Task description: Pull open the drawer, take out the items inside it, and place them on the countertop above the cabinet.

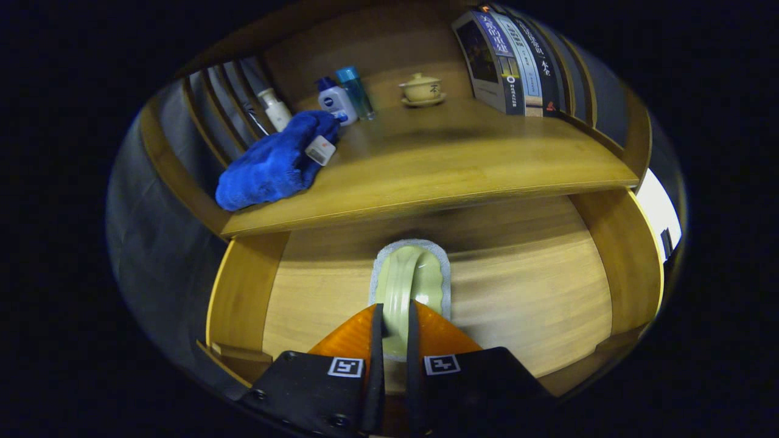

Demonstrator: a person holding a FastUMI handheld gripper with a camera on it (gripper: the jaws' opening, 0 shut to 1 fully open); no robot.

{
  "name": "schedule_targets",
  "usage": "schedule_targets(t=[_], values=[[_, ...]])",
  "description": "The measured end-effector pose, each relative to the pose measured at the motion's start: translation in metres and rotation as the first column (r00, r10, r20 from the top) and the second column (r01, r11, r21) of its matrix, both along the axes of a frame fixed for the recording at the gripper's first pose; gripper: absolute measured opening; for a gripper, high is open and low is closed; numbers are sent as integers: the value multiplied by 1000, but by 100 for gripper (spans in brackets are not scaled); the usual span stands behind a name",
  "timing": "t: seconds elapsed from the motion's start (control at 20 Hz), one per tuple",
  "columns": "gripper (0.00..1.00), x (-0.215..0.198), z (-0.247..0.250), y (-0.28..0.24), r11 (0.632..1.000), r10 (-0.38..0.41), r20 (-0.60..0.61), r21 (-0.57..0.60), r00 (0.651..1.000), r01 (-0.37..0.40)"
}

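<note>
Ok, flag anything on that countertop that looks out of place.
The blue towel lies crumpled at the countertop's left end, tag showing, against the bottles. The lidded cup and books stand tidy. The tongs grip the green handle.

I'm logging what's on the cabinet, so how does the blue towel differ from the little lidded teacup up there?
The blue towel is soft, crumpled and lying near the countertop's front edge; the lidded teacup is rigid, beige and upright on a saucer farther back. The towel is much larger. Both sit on the countertop, beyond the gripper, which is shut on the green handle.
</note>
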State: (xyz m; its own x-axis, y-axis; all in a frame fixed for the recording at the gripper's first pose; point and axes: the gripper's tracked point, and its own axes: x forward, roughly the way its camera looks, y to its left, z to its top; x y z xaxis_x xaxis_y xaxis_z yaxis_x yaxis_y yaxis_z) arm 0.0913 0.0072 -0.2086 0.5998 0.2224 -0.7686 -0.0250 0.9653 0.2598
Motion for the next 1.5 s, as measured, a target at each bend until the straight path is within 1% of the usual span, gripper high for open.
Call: schedule_targets(t=[0.25,0.45,0.55,0.65,0.8,0.95,1.05,1.15,1.25,1.35,1.5], values=[[23,-26,44,1,999,39,117,1,992,-39],[23,-39,97,6,997,75,239,-6,968,-76],[23,-29,128,6,997,77,313,-13,947,-77],[23,-9,154,0,997,72,380,-49,922,-58],[23,27,179,2,998,53,425,-54,904,-33],[23,73,184,-2,997,32,427,-80,904,3],[22,96,176,-4,996,17,394,-90,919,20],[23,119,161,-2,997,-6,335,-71,942,31],[23,135,146,-5,996,-17,267,-77,964,38],[23,147,126,-12,992,-31,203,-111,979,54],[23,153,104,-11,992,-40,134,-115,990,55]])
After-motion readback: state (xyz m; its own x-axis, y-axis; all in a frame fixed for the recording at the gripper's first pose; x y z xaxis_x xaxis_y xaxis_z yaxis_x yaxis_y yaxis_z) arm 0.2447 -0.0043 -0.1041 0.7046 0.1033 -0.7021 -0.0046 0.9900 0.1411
